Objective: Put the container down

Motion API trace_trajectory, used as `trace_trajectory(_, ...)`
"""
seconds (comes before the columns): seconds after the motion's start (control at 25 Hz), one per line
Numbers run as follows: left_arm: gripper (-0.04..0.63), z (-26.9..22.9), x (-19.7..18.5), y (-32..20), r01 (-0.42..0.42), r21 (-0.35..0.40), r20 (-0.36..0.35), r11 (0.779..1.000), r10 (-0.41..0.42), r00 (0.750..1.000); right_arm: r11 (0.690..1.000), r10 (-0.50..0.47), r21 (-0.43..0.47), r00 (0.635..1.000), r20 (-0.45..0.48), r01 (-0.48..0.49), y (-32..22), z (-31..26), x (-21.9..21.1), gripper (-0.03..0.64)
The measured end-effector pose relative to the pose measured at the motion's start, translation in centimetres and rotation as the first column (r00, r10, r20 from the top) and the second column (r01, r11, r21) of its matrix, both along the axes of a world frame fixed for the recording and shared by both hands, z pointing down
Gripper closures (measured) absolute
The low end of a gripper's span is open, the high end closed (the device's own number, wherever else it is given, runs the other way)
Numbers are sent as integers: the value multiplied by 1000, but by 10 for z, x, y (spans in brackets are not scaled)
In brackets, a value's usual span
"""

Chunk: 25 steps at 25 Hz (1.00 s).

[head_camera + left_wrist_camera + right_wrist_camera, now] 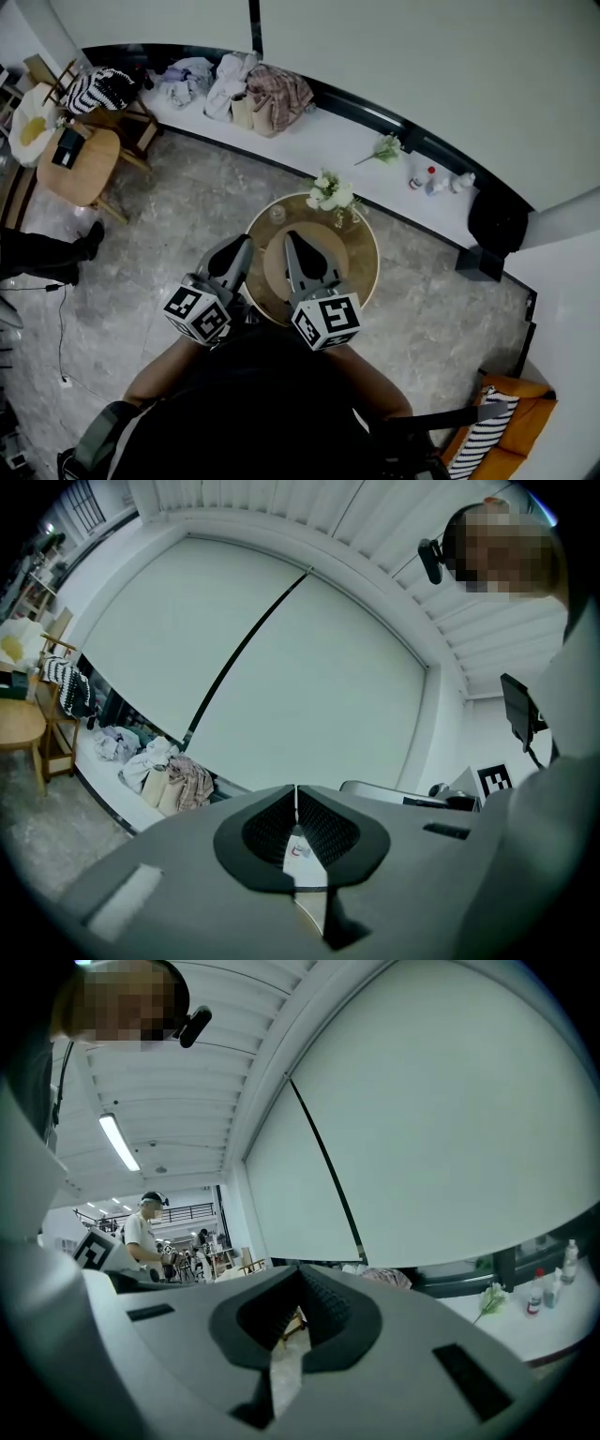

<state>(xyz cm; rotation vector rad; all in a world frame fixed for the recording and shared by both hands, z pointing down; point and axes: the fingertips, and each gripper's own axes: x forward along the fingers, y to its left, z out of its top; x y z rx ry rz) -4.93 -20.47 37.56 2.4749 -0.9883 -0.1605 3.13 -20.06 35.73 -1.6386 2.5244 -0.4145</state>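
In the head view a small clear glass container stands on the round wooden table, near its far edge and beside a vase of white flowers. Both grippers hover level over the near half of the table, short of the container. The left gripper is shut with nothing in it; in the left gripper view its pads meet along a thin line. The right gripper points at the table's middle, and in the right gripper view its tips meet with nothing held.
A white ledge along the curved wall carries a pile of clothes, a flower sprig and small bottles. A black bin stands at the right. A wooden table with chairs is far left, an orange seat near right.
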Motion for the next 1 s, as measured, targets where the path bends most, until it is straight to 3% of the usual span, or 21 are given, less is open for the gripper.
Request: trace_trajectory(1.0, 589, 15, 26, -17, 13, -36, 34, 999, -12, 999, 999, -23, -27, 999, 42, 24, -18, 13, 26, 609)
